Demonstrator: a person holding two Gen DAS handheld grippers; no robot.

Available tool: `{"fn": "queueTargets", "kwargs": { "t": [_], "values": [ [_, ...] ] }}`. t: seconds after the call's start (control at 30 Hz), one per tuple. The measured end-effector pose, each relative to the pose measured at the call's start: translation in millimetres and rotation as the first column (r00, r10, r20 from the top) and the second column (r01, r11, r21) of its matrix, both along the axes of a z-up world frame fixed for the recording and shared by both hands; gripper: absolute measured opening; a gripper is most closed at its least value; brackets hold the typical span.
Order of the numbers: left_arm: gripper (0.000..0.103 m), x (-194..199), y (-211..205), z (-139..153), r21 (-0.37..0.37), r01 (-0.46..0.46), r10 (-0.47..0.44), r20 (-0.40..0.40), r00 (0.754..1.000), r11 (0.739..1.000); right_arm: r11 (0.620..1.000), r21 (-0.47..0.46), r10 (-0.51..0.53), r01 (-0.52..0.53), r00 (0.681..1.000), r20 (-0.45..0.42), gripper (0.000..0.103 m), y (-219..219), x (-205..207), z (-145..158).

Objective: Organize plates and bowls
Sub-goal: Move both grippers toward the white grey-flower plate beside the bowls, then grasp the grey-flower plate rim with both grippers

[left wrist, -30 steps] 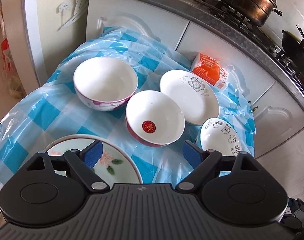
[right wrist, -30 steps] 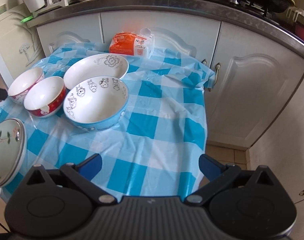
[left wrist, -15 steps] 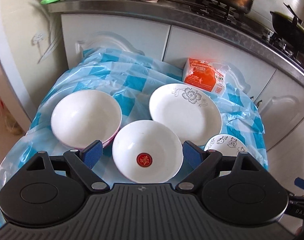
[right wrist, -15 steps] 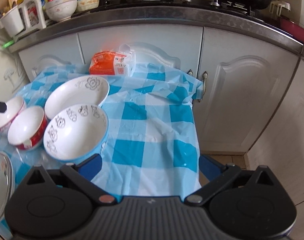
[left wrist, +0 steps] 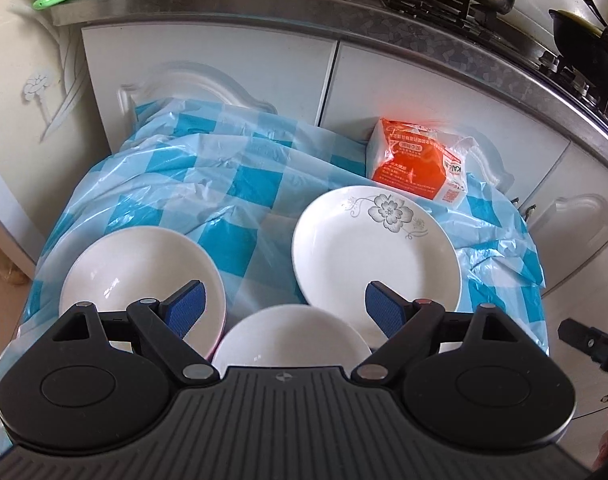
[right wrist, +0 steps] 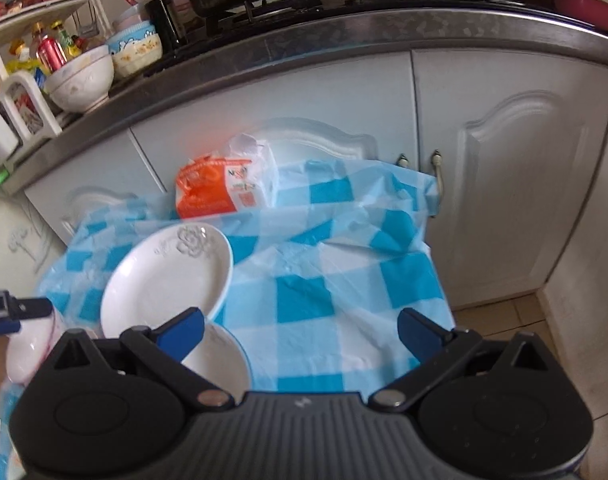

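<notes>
Left wrist view: left gripper (left wrist: pixel 283 303) fingers wide, holding nothing, hovering over the near edge of the surface (left wrist: pixel 239 184), which has a blue-check plastic cover. 3 dishes in frame, all look empty:
- small white bowl (left wrist: pixel 287 340) dead centre between the fingers, just below them, near half hidden by the gripper body
- large white bowl (left wrist: pixel 135 268) to the left, under the left finger pad, touching or nearly touching the small bowl; can't tell which
- flower plate (left wrist: pixel 376 248) ahead-right, right pad overlaps its near rim in the view

Orange packet (left wrist: pixel 418 164) sits behind the plate against the cabinet, not in play.

Right wrist view: right gripper (right wrist: pixel 299 330) fingers also wide and empty, over bare cloth to the right of the dishes. Flower plate (right wrist: pixel 163 280) lies ahead-left of it. A 4th white bowl (right wrist: pixel 219 364) sits just under its left finger, mostly hidden.

My read: left gripper is the nearer one to the small bowl, which is already lined up in the gap. Round rim, so no long axis to care about. Likely next is drop, pinch the rim, nest it into the large bowl. Risk: glazed rim slipping, cloth dragging.
</notes>
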State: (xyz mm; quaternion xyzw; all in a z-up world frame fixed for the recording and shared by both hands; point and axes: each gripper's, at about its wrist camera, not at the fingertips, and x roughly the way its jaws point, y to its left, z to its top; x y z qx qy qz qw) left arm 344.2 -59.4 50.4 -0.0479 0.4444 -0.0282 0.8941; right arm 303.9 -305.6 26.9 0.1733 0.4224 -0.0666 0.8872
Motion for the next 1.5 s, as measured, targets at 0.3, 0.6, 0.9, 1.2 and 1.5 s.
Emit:
{"fn": "queueTargets", "kwargs": {
  "t": [0.3, 0.6, 0.9, 1.2, 1.5],
  "values": [
    [0.103, 41.8, -10.5, -10.4, 0.0, 0.044, -0.044, 0.01, 0.999, 0.999, 0.974, 0.223, 0.033, -0.041, 0.999, 0.04, 0.102, -3.1, 50.9, -18.0],
    [0.103, 73.4, -16.9, -32.2, -0.041, 0.093, -0.095, -0.044, 0.994, 0.995, 0.928, 0.367, 0.063, -0.064, 0.998, 0.015, 0.096, 0.7, 86.6, -51.7],
    [0.068, 100.4, -11.7, -55.8, -0.087, 0.064, -0.075, -0.131, 0.988, 0.994, 0.889, 0.444, 0.135, -0.107, 0.99, -0.031, 0.087, 4.4, 106.8, -70.9],
    [0.039, 114.0, -10.4, -77.9, -0.124, 0.05, -0.076, -0.209, 0.975, 0.991, 0.862, 0.49, 0.194, -0.13, 0.978, -0.081, 0.076, 9.6, 114.2, -89.7],
    [0.027, 116.5, -14.7, -82.8, -0.109, 0.045, -0.066, -0.204, 0.977, 0.993, 0.851, 0.503, 0.224, -0.149, 0.97, -0.091, 0.074, 15.7, 116.7, -94.4]
  ]
}}
